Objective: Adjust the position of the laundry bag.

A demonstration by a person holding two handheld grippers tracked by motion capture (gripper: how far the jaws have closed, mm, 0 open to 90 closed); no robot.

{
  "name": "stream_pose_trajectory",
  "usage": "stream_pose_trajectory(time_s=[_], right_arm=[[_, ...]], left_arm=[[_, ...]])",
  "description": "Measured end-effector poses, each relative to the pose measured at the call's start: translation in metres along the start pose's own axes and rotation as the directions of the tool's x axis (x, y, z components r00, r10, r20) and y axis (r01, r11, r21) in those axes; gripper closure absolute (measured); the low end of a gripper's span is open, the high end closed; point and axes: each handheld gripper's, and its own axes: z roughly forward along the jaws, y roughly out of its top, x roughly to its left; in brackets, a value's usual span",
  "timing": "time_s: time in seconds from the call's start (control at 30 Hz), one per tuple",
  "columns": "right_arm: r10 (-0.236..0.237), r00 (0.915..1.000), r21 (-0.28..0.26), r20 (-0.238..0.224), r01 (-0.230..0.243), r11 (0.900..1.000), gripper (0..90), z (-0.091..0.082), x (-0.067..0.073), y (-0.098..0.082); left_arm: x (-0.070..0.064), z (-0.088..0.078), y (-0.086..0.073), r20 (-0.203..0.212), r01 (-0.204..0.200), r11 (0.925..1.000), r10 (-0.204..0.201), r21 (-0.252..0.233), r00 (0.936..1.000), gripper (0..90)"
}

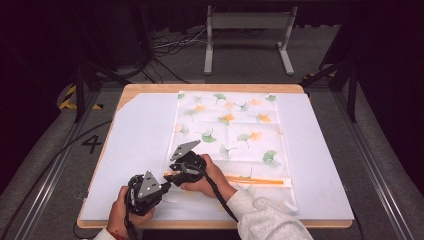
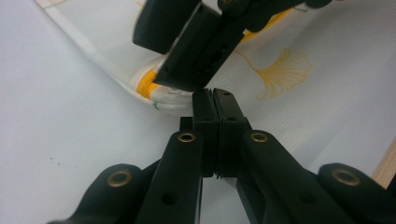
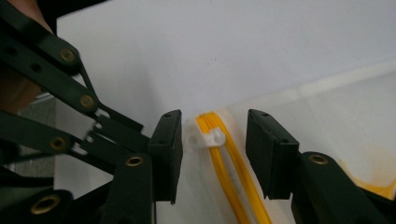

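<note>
On the white table [image 1: 130,150] lay a thin leaf-print zip bag [image 1: 235,125], flat and looking empty. It seemed light, soft and slippery, so I judged the white slider [image 3: 205,137] on its yellow zip [image 3: 233,186] the best hold. My right gripper [image 3: 212,140] was spread around it. My left gripper [image 2: 215,100] was pressed together beside the bag's corner.

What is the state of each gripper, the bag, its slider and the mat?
Left gripper: shut, tips at the bag's corner; whether it pinches the film cannot be told.
Right gripper: open, jaws either side of the slider.
Bag: flat on the mat, leaf print up.
Slider: at the end of the yellow zip, not gripped.
Mat: flat on the table.
</note>
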Motion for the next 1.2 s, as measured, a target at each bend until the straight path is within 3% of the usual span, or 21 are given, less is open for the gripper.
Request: stream_pose_trajectory(time_s=[0.23,0.37,0.53,0.6,0.7,0.87,0.93,1.0,1.1,1.2], right_arm=[[-0.033,0.9993,0.067,-0.016,0.034,0.997,65.2,0.006,-0.006,-0.005],[-0.019,0.9989,0.082,-0.044,0.023,0.996,71.4,0.007,-0.011,-0.007],[-0.03,0.9983,0.095,-0.05,0.035,0.995,73.9,0.009,-0.013,-0.008],[-0.034,0.9984,0.1,-0.047,0.038,0.994,80.5,0.01,-0.014,-0.009],[-0.029,0.9985,0.095,-0.046,0.033,0.995,83.1,0.01,-0.017,-0.009],[-0.053,0.9976,0.091,-0.043,0.057,0.994,83.3,0.009,-0.016,-0.008],[-0.065,0.9975,0.083,-0.03,0.067,0.994,68.8,0.008,-0.016,-0.007],[-0.067,0.9976,0.078,-0.016,0.068,0.995,70.3,0.008,-0.017,-0.006],[-0.065,0.9972,0.078,-0.037,0.068,0.995,78.0,0.009,-0.018,-0.006],[-0.107,0.9938,0.087,-0.031,0.109,0.99,84.8,0.01,-0.014,-0.006]], left_arm=[[-0.001,0.001,0.001,-0.002,-0.007,1.0,0.007,-0.001,1.0,88.6],[0.0,0.0,0.0,-0.005,-0.005,1.0,0.005,-0.004,1.0,88.5],[0.001,-0.001,-0.001,-0.004,-0.003,1.0,0.003,-0.008,1.0,88.5],[0.002,-0.002,-0.001,-0.003,-0.002,0.9999,0.002,-0.015,1.0,88.5],[0.003,-0.002,-0.001,0.0,-0.002,0.9999,0.002,-0.017,1.0,88.6],[0.003,-0.002,0.0,0.009,-0.008,0.9998,0.008,-0.018,0.9999,88.5],[0.004,-0.002,-0.001,0.013,-0.009,0.9998,0.009,-0.017,0.9999,88.5],[0.004,-0.002,-0.001,0.014,-0.009,0.9998,0.009,-0.019,0.9999,88.5],[0.005,-0.003,-0.001,0.012,-0.012,0.9997,0.012,-0.02,0.9999,88.5],[0.006,-0.003,-0.001,0.011,-0.009,0.9997,0.01,-0.021,0.9999,88.6]])
